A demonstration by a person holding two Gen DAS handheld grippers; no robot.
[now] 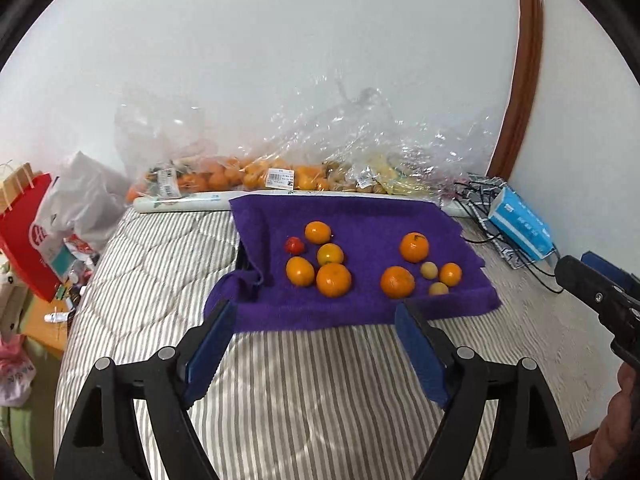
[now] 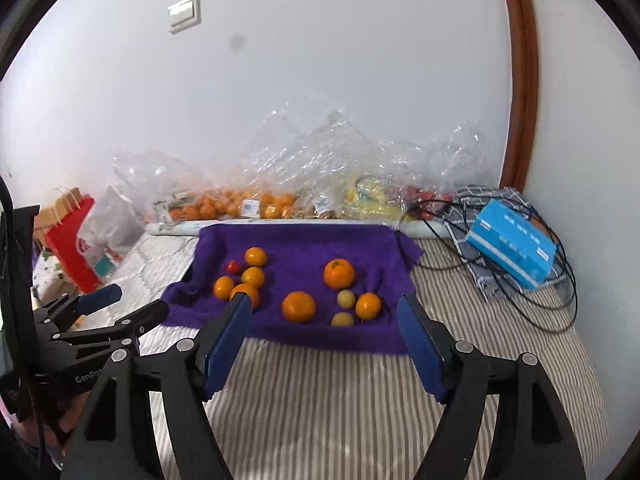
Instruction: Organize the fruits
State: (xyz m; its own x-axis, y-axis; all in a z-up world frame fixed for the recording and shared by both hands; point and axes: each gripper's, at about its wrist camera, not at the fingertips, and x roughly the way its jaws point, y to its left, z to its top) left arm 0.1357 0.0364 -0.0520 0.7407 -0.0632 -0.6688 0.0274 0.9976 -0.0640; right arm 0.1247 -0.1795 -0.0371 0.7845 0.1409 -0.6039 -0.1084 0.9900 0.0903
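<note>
A purple towel (image 1: 360, 216) (image 2: 304, 240) lies on the striped bed. On its left sit several oranges (image 1: 333, 279) (image 2: 253, 277) and a small red fruit (image 1: 294, 245) (image 2: 233, 267). On its right sit three oranges (image 1: 414, 247) (image 2: 339, 273) and two small yellow fruits (image 1: 429, 270) (image 2: 346, 299). My left gripper (image 1: 316, 312) is open and empty, just short of the towel's near edge. My right gripper (image 2: 326, 308) is open and empty, its fingers at the towel's near edge. The left gripper also shows at the left of the right wrist view (image 2: 120, 304).
Clear plastic bags of oranges (image 1: 240, 176) (image 2: 248, 202) and yellow fruit (image 2: 368, 196) lie along the wall behind the towel. A blue tissue box (image 1: 520, 228) (image 2: 512, 246) with black cables (image 2: 552, 300) sits at the right. A red paper bag (image 1: 28, 232) stands at the left.
</note>
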